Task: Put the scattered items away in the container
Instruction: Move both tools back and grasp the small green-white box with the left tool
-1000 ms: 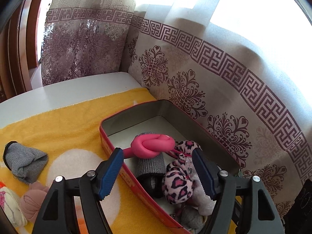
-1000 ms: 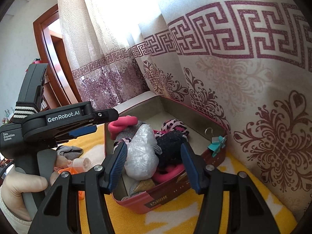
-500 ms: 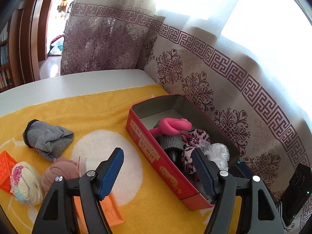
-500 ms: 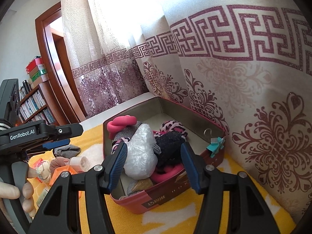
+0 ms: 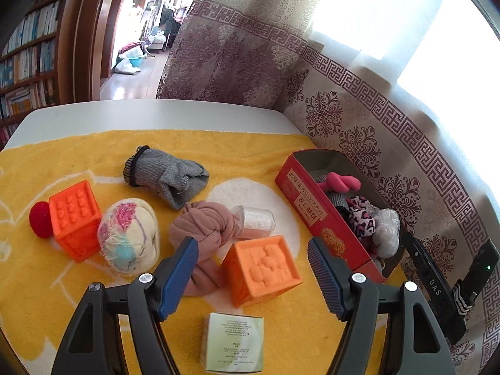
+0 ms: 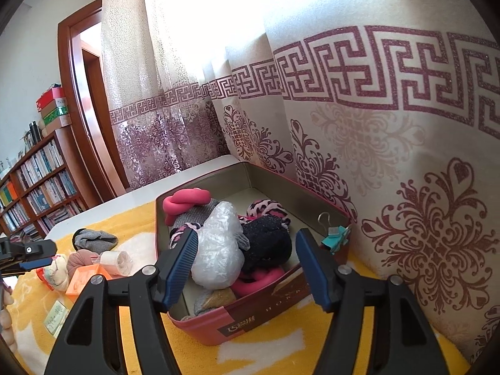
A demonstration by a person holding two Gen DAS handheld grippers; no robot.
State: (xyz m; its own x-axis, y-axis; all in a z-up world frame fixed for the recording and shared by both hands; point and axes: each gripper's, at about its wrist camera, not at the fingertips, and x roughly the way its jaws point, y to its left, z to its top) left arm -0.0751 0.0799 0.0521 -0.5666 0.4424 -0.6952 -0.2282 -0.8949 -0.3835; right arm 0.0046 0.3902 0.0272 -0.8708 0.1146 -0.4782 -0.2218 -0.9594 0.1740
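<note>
Scattered items lie nearest the left gripper [image 5: 253, 268], which hangs apart and empty over an orange block [image 5: 262, 268] and pink cloth bundle [image 5: 206, 231]; a careless close could snag both. Farther right, the right gripper [image 6: 247, 265], its jaws opening with nothing pinched, hovers above the red tin [image 6: 250, 325], already heaped with a plastic bag [image 6: 218, 250], dark sock [image 6: 268, 243] and pink knot [image 6: 187, 200], so additions may spill.

Your white worktop [image 5: 162, 111] carries a yellow terry towel with white patches [image 5: 78, 153]. Behind it, along the far and right sides, hangs a cream curtain with a maroon key-pattern band [image 6: 375, 75]. At far left you see a wooden bookshelf packed with books [image 6: 40, 175], beside a brown wooden door frame [image 6: 75, 100].
</note>
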